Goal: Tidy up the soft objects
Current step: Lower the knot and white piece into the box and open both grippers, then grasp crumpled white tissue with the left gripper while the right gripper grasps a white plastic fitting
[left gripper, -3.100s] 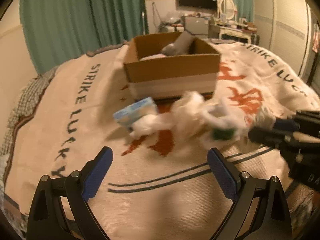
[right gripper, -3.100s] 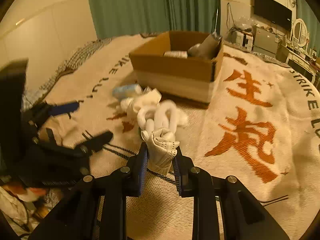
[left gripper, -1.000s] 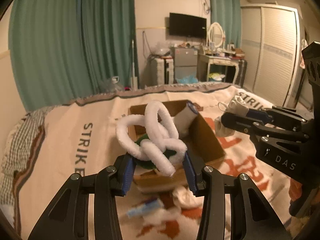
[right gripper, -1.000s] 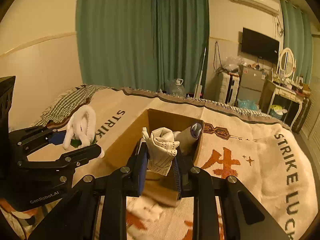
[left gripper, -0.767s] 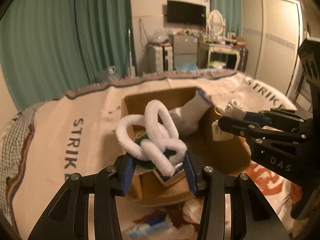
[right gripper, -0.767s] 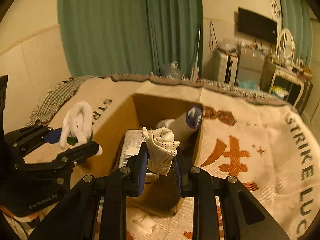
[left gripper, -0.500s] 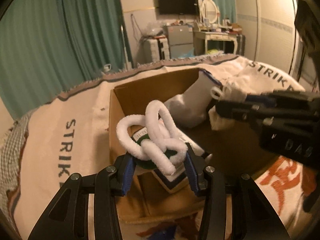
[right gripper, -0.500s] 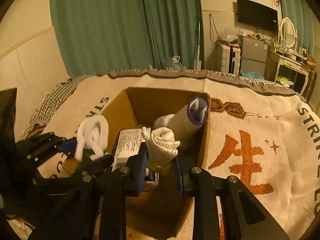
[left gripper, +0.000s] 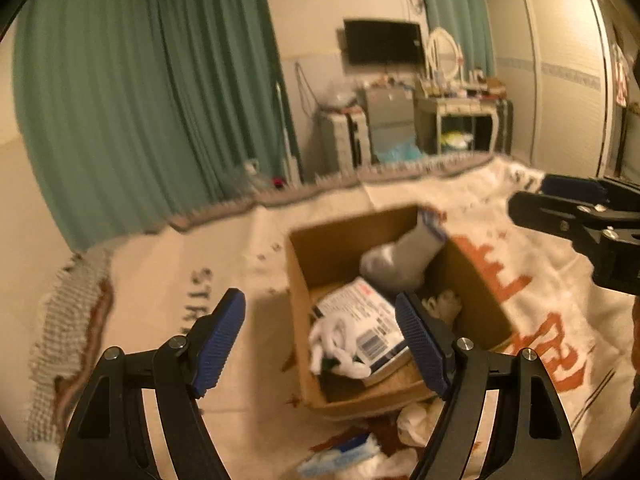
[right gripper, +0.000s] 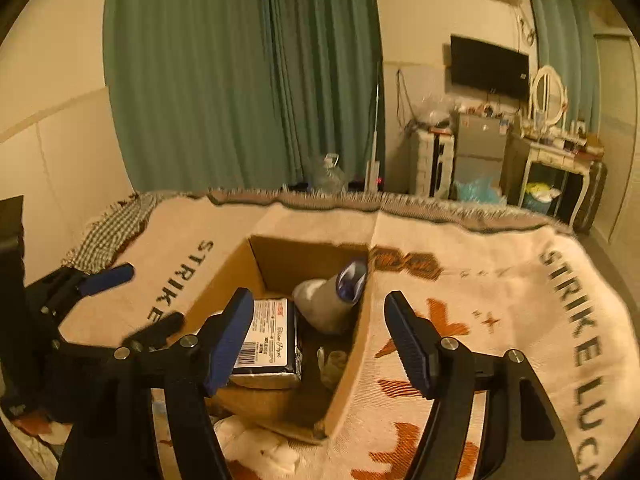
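Observation:
An open cardboard box (left gripper: 298,280) (right gripper: 352,360) sits on the printed blanket. Inside lie a grey sock with a blue cuff (left gripper: 400,256) (right gripper: 332,300), a flat printed packet (left gripper: 364,320) (right gripper: 268,336), the white looped rope toy (left gripper: 334,344) and the white knotted glove (left gripper: 442,306) (right gripper: 330,362). My left gripper (left gripper: 320,340) is open and empty above the box's near side. My right gripper (right gripper: 318,336) is open and empty above the box. It also shows in the left wrist view (left gripper: 568,208).
White soft items (left gripper: 416,420) (right gripper: 260,448) and a blue-white pack (left gripper: 340,454) lie on the blanket (right gripper: 500,312) in front of the box. Green curtains (right gripper: 240,80), a TV and furniture stand beyond the bed.
Both grippers have opened and let go. The rope toy and the glove now lie in the box. Both grippers have drawn back and up from the box.

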A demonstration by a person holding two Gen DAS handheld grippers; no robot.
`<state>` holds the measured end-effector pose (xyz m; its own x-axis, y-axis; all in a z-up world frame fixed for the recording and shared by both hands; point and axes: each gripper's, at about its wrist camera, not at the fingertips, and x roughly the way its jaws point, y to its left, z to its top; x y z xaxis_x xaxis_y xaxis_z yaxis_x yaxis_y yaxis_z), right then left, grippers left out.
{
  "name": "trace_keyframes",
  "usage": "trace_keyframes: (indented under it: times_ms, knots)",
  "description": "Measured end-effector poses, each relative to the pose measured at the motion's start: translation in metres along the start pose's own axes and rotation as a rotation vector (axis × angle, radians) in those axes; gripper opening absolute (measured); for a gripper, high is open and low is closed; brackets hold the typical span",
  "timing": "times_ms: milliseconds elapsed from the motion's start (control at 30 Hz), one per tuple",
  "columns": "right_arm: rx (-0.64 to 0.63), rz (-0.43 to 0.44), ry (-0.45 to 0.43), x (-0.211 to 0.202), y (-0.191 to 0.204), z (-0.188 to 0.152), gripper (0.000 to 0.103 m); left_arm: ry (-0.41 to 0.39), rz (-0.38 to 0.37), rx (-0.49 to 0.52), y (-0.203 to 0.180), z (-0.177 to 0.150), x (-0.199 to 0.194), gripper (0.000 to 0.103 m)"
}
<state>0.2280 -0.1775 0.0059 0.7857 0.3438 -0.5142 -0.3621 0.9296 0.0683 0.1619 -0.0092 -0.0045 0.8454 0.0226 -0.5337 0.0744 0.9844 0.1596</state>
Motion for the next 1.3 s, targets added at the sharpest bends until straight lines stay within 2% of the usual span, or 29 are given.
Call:
trace_keyframes:
  times_ms: [67,100,200,233,367,567,733,1033,1100,1167,1300]
  knots:
    - [-0.017,-0.012,-0.031,-0.03,0.004,0.006,0.08,-0.048,0.015,-0.015,0.004,0.006,-0.031,0.079]
    - [-0.027,-0.018,-0.051,-0.047,0.006,0.009,0.082,-0.062,0.021,-0.019,0.006,0.007,-0.039,0.079]
    - [-0.047,-0.013,-0.09,-0.083,0.012,0.011,0.084,-0.116,0.04,-0.029,0.009,0.01,-0.074,0.096]
    - [-0.053,-0.011,-0.096,-0.094,0.014,0.01,0.086,-0.148,0.047,-0.025,0.008,0.009,-0.089,0.096]
    - [-0.083,-0.025,-0.116,-0.133,0.023,0.004,0.087,-0.184,0.057,-0.025,0.005,0.002,-0.12,0.096]
    - [-0.108,-0.007,-0.091,-0.157,0.035,-0.021,0.087,-0.182,0.04,-0.076,0.004,-0.021,-0.14,0.096]
    - [-0.096,0.028,-0.022,-0.144,0.04,-0.059,0.087,-0.128,0.034,-0.088,-0.004,-0.051,-0.131,0.096]
    - [-0.103,0.07,0.18,-0.071,0.044,-0.141,0.087,0.082,0.03,-0.087,-0.023,-0.116,-0.067,0.096]
    - [-0.099,0.08,0.228,-0.05,0.044,-0.157,0.083,0.126,0.012,-0.093,-0.024,-0.129,-0.053,0.096]
    - [-0.096,0.088,0.275,-0.029,0.044,-0.173,0.071,0.169,0.008,-0.098,-0.026,-0.14,-0.041,0.096]
    - [-0.061,0.104,0.329,-0.002,0.041,-0.191,0.056,0.22,-0.007,-0.109,-0.026,-0.153,-0.023,0.096]
